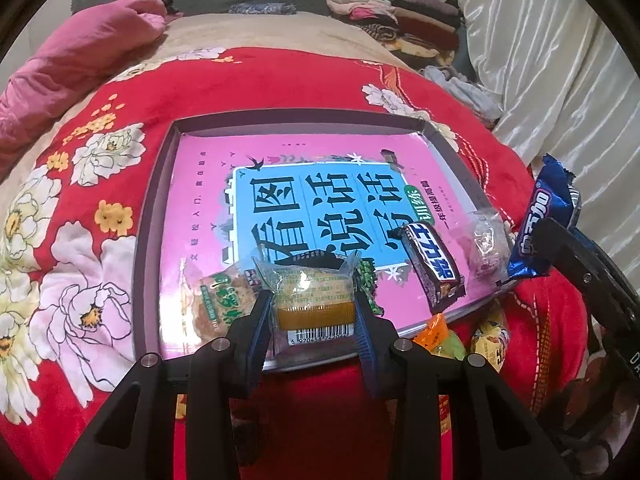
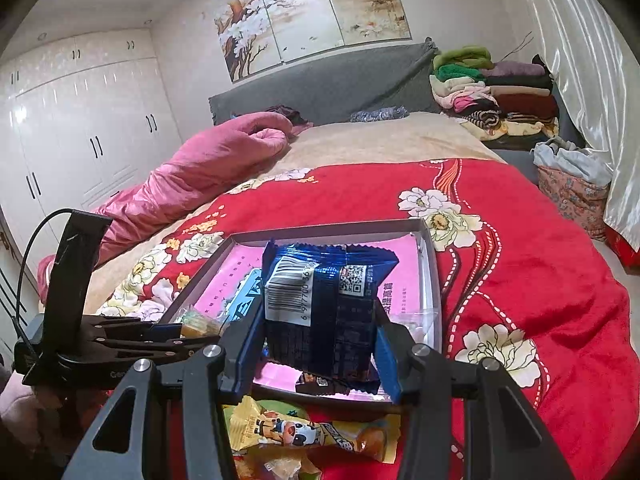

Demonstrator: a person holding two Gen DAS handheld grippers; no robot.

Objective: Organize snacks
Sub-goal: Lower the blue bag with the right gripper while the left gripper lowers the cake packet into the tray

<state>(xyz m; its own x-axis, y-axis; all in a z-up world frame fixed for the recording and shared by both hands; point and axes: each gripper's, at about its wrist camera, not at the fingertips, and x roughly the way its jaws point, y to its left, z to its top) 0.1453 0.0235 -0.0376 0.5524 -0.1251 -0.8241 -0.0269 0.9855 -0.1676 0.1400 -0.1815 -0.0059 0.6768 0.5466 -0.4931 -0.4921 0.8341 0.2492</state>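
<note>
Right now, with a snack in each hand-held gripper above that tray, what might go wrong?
The left hand-held gripper squeezes a soft cake packet, which could get crushed. The right hand-held gripper holds a blue packet only low down, so it might tip out. The tray rests on soft bedding and may wobble.

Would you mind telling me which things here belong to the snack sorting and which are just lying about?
Part of the job:
left gripper, shut on a small cake packet
right gripper, shut on a blue snack packet
chocolate bar
tray lined with a pink book
yellow snack packet outside the tray

Just lying about:
pink quilt
folded clothes
red bedspread
</note>
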